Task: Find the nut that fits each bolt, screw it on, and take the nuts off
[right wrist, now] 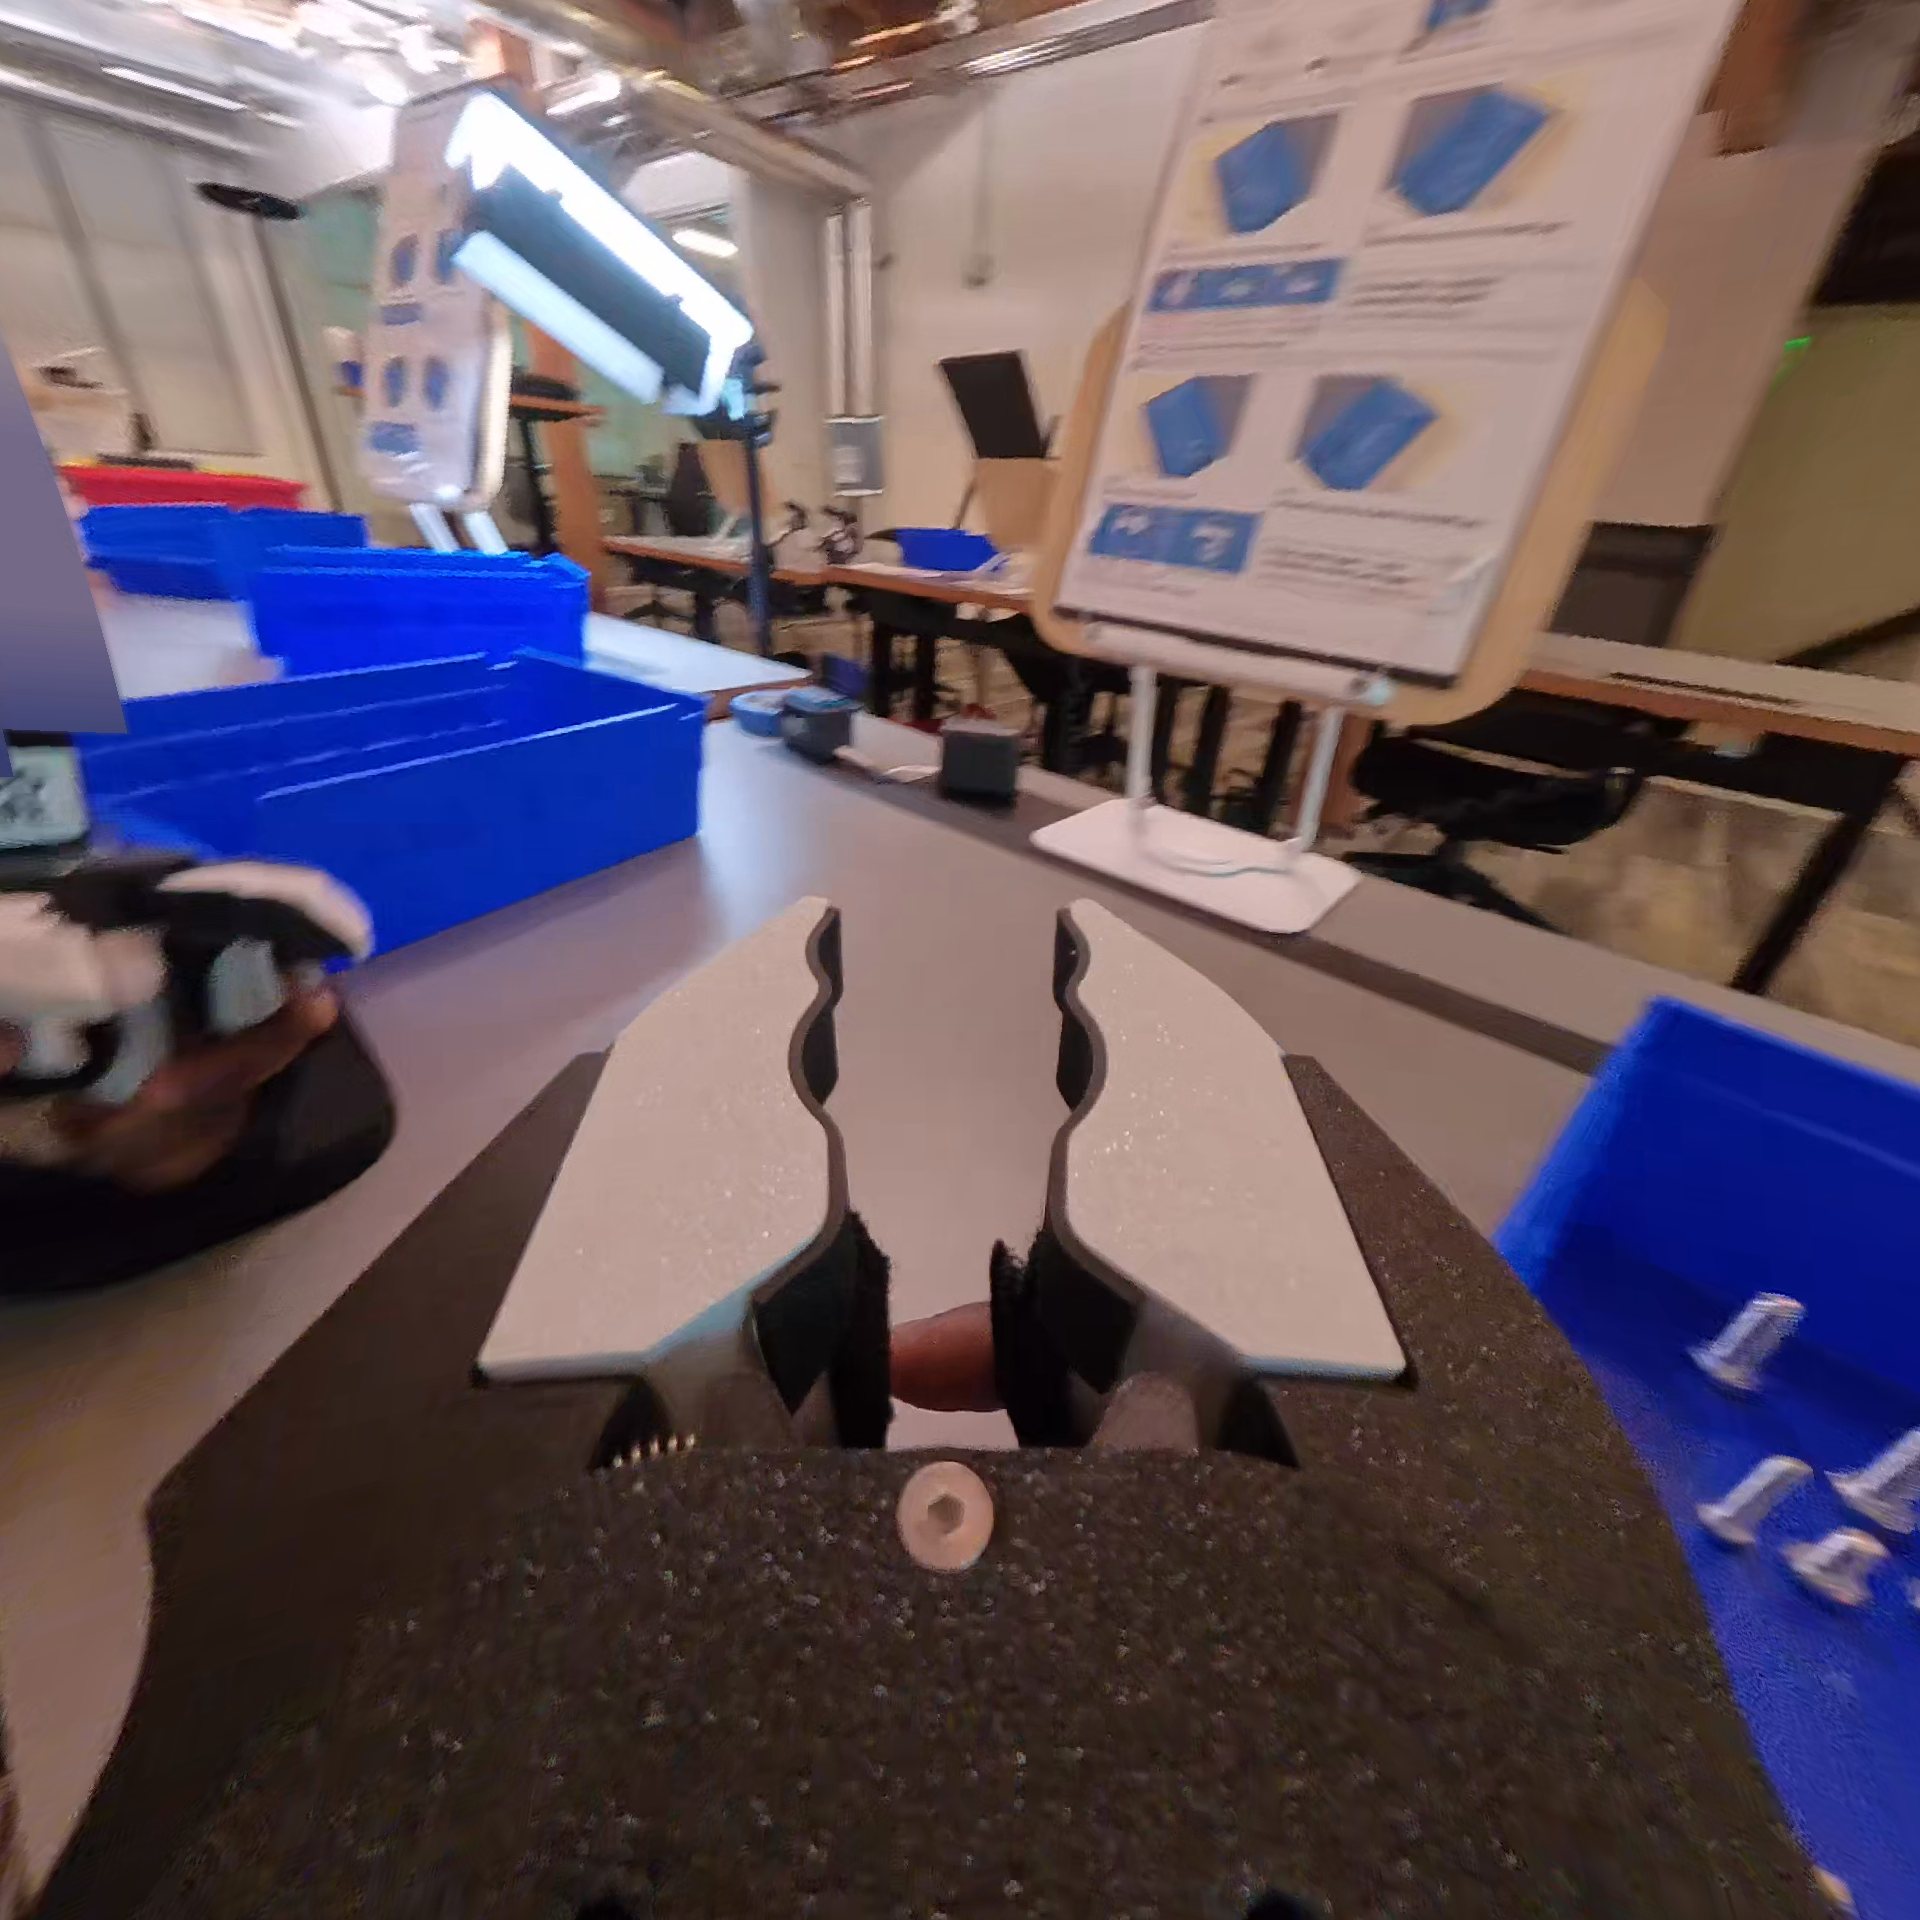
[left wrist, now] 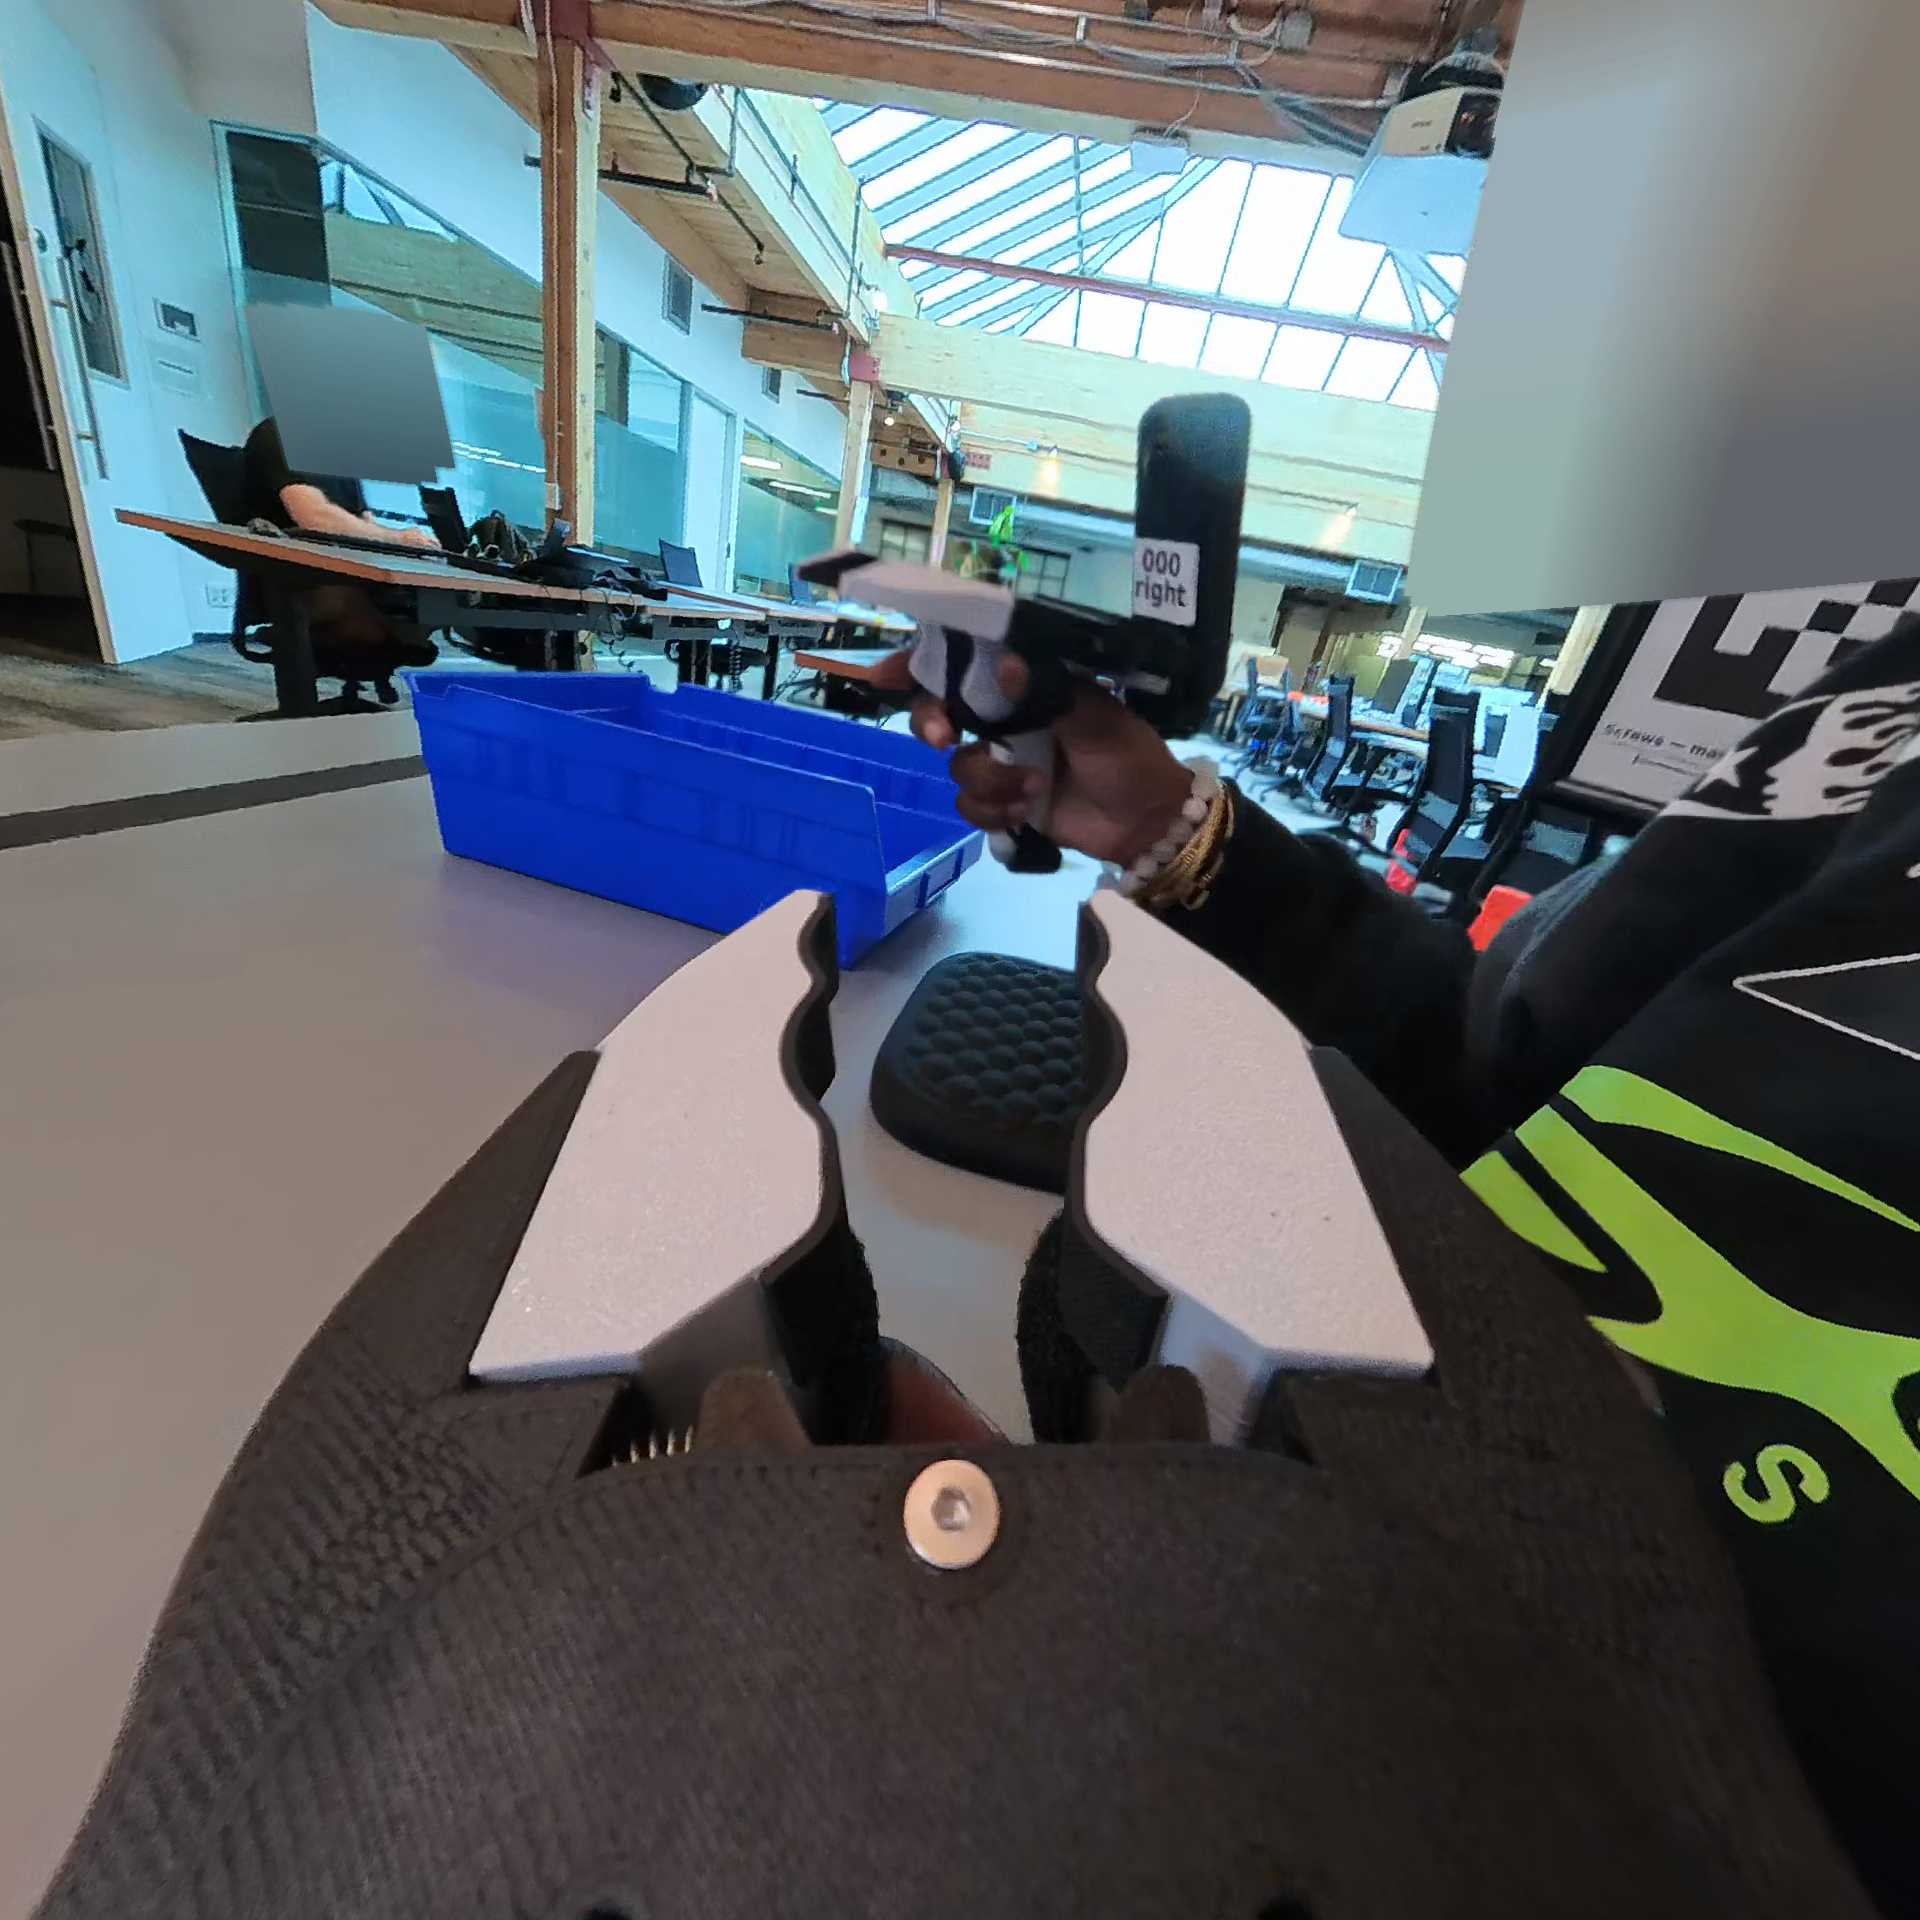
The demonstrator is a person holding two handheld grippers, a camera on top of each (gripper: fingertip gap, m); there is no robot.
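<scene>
My left gripper (left wrist: 954,920) is open and empty, held low over the grey table (left wrist: 260,1039). My right gripper (right wrist: 945,920) is open and empty too, raised above the table. It also shows in the left wrist view (left wrist: 831,569), held up in a hand over a blue bin (left wrist: 665,800). Several silver bolts (right wrist: 1756,1340) lie in a blue bin (right wrist: 1704,1174) at the lower right of the right wrist view. No nuts are visible. The left gripper shows blurred at the left edge of the right wrist view (right wrist: 208,935).
A black textured pad (left wrist: 987,1049) lies on the table just ahead of my left fingers. Divided blue bins (right wrist: 416,769) stand at the left, more stacked behind. An instruction board on a white stand (right wrist: 1320,343) stands at the table's far edge. A person sits at a far desk. The left gripper's tips are roughly 15 cm from the right gripper's.
</scene>
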